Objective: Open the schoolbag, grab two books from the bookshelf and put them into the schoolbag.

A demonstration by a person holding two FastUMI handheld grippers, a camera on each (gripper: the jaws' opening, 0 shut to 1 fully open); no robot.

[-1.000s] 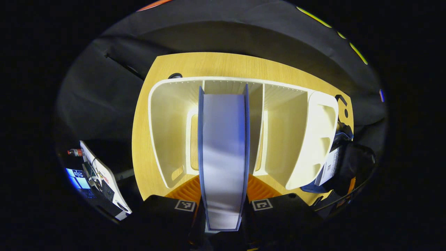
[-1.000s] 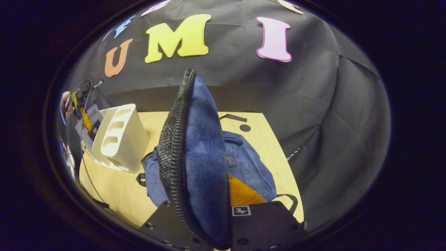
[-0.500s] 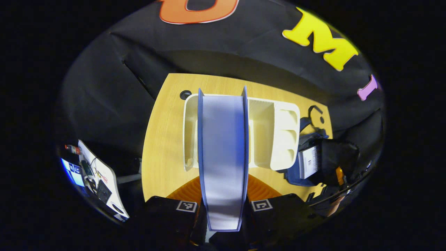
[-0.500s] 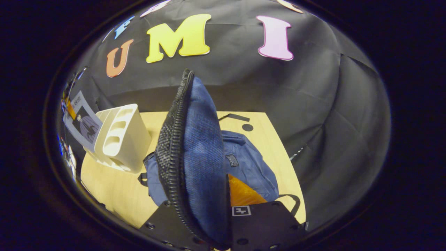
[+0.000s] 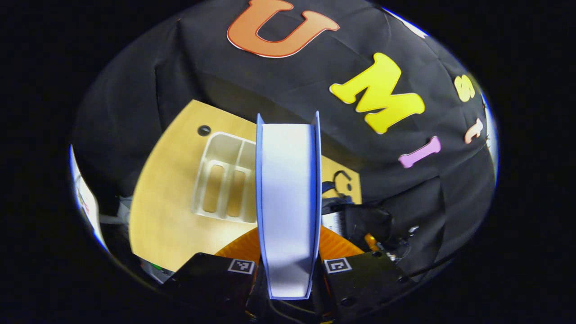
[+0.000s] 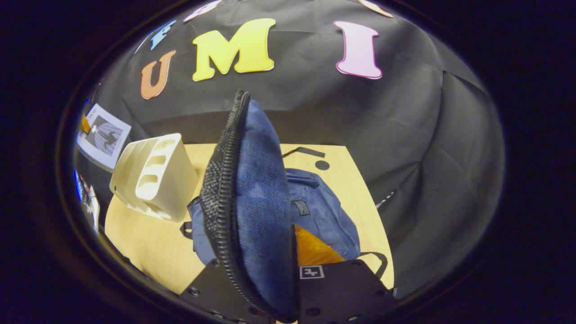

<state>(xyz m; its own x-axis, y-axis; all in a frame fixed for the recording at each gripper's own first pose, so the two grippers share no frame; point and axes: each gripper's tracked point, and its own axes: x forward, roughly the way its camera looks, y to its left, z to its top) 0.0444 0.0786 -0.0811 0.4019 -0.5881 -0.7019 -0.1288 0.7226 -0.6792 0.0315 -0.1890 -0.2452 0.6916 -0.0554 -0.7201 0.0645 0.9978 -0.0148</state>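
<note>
My left hand-held gripper [image 5: 288, 274] is clamping a book [image 5: 288, 202] upright by its covers, page edges facing me, carrying it clear above the white bookshelf [image 5: 225, 180] on the counter [image 5: 162, 216]. My right hand-held gripper [image 6: 270, 288] is pinching the schoolbag's flap [image 6: 252, 202] and lifting it, so I judge the mouth is staying open. The schoolbag [image 6: 315, 216] is lying beside the bookshelf, near the counter's far edge.

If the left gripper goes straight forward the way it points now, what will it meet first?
Probably the booth wall. The left gripper holds a book upright in its jaws, and the book's far edge points past the back edge of the table, above the bookshelf. Depth is hard to judge here.
</note>
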